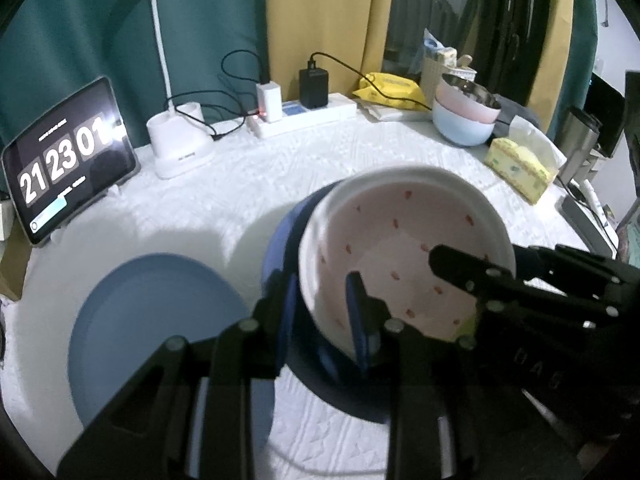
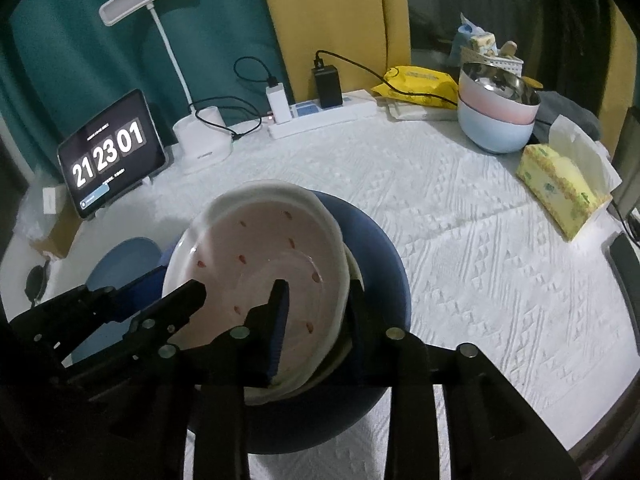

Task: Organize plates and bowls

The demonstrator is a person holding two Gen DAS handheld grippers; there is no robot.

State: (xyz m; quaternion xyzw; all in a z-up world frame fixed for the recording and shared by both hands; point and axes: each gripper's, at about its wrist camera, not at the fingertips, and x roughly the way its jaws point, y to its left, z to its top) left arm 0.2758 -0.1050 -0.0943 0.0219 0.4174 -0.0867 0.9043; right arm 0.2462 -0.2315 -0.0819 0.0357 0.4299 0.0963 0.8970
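A white bowl with red specks (image 1: 400,248) (image 2: 260,248) tilts over a dark blue plate (image 1: 286,236) (image 2: 376,248) in the middle of the table. A second white rim (image 2: 354,268) shows just under the bowl. My left gripper (image 1: 324,320) (image 2: 176,284) is shut on the bowl's left rim, one blue pad inside and one outside. My right gripper (image 2: 318,316) (image 1: 480,260) straddles the bowl's right rim with its pads slightly off the wall. A light blue plate (image 1: 152,320) (image 2: 124,256) lies flat to the left.
A pink bowl stacked in a light blue bowl (image 1: 464,120) (image 2: 496,120) stands at the back right, beside a yellow tissue box (image 1: 520,168) (image 2: 560,188). A tablet clock (image 1: 68,160), a white lamp base (image 1: 180,140) and a power strip (image 1: 304,116) line the back edge.
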